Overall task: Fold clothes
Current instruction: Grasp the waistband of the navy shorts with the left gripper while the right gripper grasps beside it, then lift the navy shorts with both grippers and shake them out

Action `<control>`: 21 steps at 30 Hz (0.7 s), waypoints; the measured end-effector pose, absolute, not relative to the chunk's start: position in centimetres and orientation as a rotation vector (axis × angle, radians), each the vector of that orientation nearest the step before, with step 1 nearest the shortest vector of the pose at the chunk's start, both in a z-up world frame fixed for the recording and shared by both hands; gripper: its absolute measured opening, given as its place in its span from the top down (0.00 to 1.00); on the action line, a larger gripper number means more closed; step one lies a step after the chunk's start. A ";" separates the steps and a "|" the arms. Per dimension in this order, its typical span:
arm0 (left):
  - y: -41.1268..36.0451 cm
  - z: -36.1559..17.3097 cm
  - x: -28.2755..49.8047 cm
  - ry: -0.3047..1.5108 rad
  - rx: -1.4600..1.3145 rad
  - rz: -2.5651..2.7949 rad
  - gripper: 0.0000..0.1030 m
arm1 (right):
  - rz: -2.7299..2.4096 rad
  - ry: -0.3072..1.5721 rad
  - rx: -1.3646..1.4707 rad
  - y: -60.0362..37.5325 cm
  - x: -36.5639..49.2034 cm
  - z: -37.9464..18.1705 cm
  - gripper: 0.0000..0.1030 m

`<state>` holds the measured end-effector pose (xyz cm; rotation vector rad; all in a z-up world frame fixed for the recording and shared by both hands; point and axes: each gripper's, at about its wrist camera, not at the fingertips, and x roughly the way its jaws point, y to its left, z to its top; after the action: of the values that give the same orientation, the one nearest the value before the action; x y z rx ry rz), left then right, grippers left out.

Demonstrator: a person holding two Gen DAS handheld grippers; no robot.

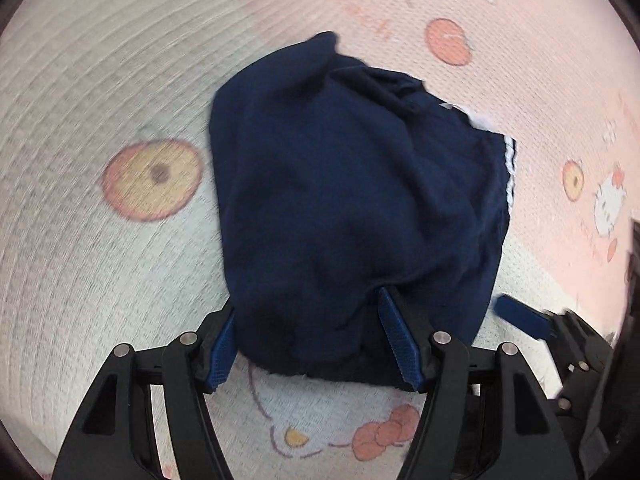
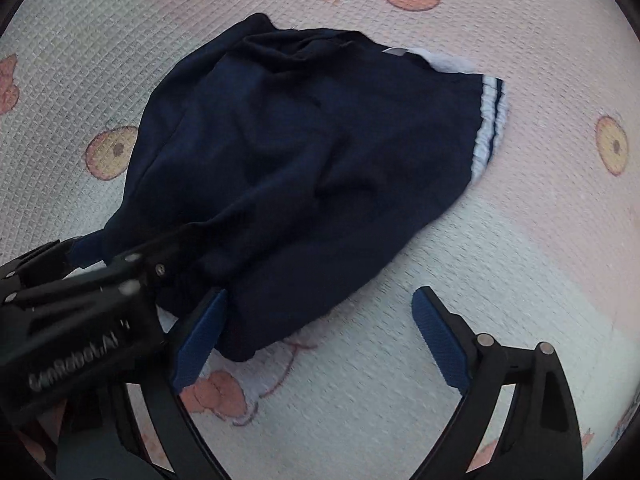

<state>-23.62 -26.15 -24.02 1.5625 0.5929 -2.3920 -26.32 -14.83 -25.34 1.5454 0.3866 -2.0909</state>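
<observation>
- The left gripper (image 1: pixel 316 334) is sitting nearest its camera, its jaws standing apart with the near hem of the navy garment (image 1: pixel 344 200) bunched between the blue pads (image 1: pixel 398 344); the cloth is touching both pads, but I cannot tell whether they are pressing on it.
- The right gripper (image 2: pixel 320 336) is sitting nearest its own camera, its jaws standing wide apart; the left pad (image 2: pixel 202 338) is resting against the garment's near edge while the right pad (image 2: pixel 438 340) is hanging over bare cover, with only a corner of cloth lying between them.
- The bed cover (image 2: pixel 500 260), a waffle-textured sheet in pink and white, is spreading under the garment on every side.
- The navy garment is lying crumpled in a rounded heap in the middle of the cover, its near end reaching both grippers.
- The striped white elastic band (image 2: pixel 490 120) is showing at the garment's far right edge.
- A yellow-and-orange fruit print (image 1: pixel 152 180) is lying just left of the garment.
- A white cartoon cat print (image 1: pixel 608 208) is lying well right of the garment.
- A small pale tag (image 2: pixel 394 52) is showing at the garment's far rim, beside the band.
</observation>
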 end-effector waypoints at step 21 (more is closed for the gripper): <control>-13.2 -14.8 -19.1 0.763 1.667 -2.895 0.90 | -2.261 0.205 1.387 3.2 -18.6 -14.5 0.84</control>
<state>-19.05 -13.21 -14.84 1.6675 0.7630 -2.8952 -18.61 3.21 -14.49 1.3865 0.2048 -2.2607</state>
